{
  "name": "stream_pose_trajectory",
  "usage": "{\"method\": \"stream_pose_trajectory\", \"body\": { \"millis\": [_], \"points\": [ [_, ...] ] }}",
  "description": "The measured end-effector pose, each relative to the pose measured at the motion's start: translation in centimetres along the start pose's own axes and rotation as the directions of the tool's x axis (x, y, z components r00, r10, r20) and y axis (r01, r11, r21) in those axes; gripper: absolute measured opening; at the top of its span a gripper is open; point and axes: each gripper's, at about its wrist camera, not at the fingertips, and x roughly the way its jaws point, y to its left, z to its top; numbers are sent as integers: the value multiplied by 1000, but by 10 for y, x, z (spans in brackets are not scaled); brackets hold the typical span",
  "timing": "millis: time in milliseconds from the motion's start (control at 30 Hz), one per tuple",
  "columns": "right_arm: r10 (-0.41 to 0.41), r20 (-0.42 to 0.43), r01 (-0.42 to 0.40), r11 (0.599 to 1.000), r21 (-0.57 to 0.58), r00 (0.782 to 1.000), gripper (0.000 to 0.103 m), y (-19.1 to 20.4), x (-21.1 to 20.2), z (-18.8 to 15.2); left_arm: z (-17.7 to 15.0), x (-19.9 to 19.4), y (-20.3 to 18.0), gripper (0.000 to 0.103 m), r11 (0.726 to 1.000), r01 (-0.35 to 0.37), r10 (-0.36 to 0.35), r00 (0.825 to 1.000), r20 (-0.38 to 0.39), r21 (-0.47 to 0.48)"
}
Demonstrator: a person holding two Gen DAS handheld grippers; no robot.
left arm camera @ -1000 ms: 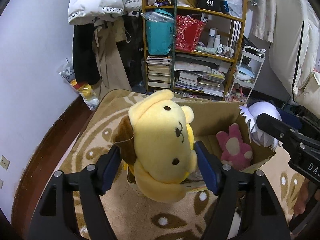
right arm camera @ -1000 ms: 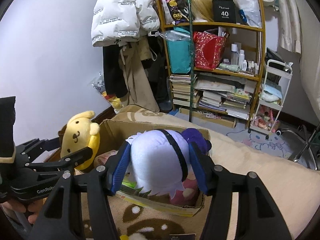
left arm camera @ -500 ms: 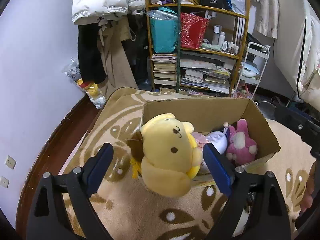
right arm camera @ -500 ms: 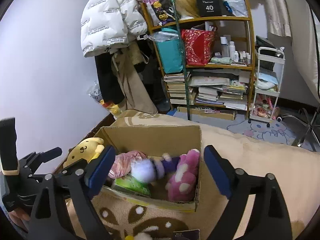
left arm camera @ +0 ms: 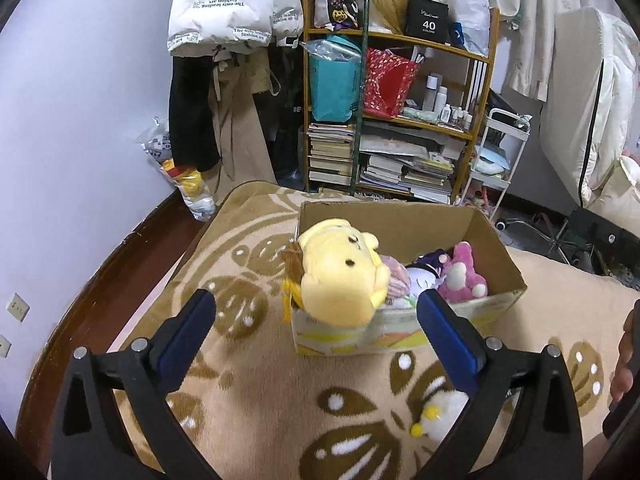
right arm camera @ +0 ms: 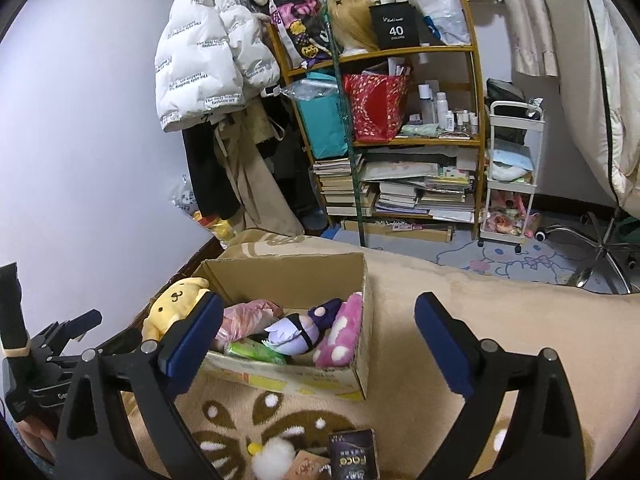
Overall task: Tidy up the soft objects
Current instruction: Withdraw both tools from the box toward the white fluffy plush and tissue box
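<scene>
A cardboard box [left arm camera: 496, 264] [right arm camera: 304, 268] stands on a beige patterned blanket. A yellow dog plush [left arm camera: 340, 276] [right arm camera: 172, 304] rests on the box's left front corner. Inside lie a white and purple plush [right arm camera: 292, 330] [left arm camera: 424, 276], a pink spotted plush [right arm camera: 340, 332] [left arm camera: 460, 276] and a pink bag [right arm camera: 244, 316]. My left gripper [left arm camera: 316, 324] is open and empty, pulled back in front of the yellow plush. My right gripper [right arm camera: 316, 332] is open and empty above the box's front.
A small white and yellow plush [left arm camera: 440, 420] [right arm camera: 272, 456] lies on the blanket in front of the box, beside a dark "face" packet [right arm camera: 354, 456]. A cluttered bookshelf [left arm camera: 396, 120], hanging coats [left arm camera: 224, 40] and a white trolley [right arm camera: 512, 176] stand behind.
Both grippers opened and drew back. The yellow plush was let go onto the box's corner, and the white and purple plush was dropped into the box.
</scene>
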Motion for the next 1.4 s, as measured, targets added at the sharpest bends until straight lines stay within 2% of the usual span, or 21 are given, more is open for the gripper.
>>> {"method": "stream_pose_trajectory", "body": {
  "millis": [133, 500, 800, 900, 1100, 1400],
  "points": [
    [-4, -5, 4, 1000, -2, 1000, 101, 0, -13, -8, -13, -12, -3, 101, 1000, 2, -2, 1000, 2, 0],
    [-7, -49, 7, 1000, 8, 999, 101, 3, -29, -44, -49, -24, -27, 101, 997, 23, -22, 1000, -11, 73],
    [-11, -118, 14, 1000, 24, 993, 101, -1, -17, -68, -65, -10, -47, 101, 992, 48, -43, 998, -46, 117],
    [-19, -137, 24, 999, 30, 990, 101, -3, -12, -73, -75, -2, -52, 101, 989, 87, -80, 995, -65, 119],
    [-27, -198, 37, 998, 48, 980, 101, -9, 0, -85, -91, 15, -64, 101, 986, 109, -97, 991, -97, 130],
    [-3, -247, 22, 997, 75, 969, 101, -16, 15, -97, -98, 25, -78, 101, 980, 140, -122, 984, -126, 144]
  ]
}}
